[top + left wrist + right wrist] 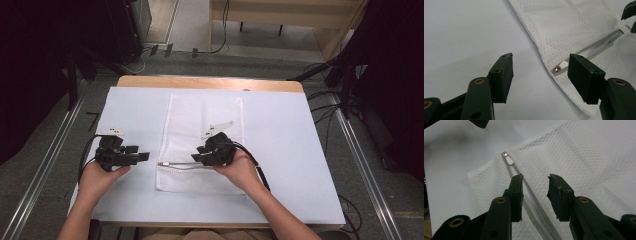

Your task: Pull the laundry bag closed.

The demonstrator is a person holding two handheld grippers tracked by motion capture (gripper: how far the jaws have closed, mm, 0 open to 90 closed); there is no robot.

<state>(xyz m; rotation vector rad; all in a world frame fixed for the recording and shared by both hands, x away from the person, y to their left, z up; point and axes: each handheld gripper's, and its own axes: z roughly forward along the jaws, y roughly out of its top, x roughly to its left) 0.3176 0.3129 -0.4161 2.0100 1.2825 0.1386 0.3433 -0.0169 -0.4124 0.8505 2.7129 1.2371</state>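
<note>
A white mesh bag (205,125) lies flat in the middle of the table, its zipper (175,165) running along the near end. My right gripper (196,157) hovers low over that zipper with its jaws apart; in the right gripper view (535,192) the zipper strip (531,202) passes beside the left jaw and the white pull (509,158) lies ahead at the bag's corner. My left gripper (141,153) rests left of the bag, open and empty. In the left gripper view (540,75) the pull (560,67) sits just beyond the right jaw, on the mesh (574,22).
A pale sheet (290,140) covers the wooden table (210,82). Cables trail from both grippers toward the near edge. Dark stands and floor cables surround the table on both sides.
</note>
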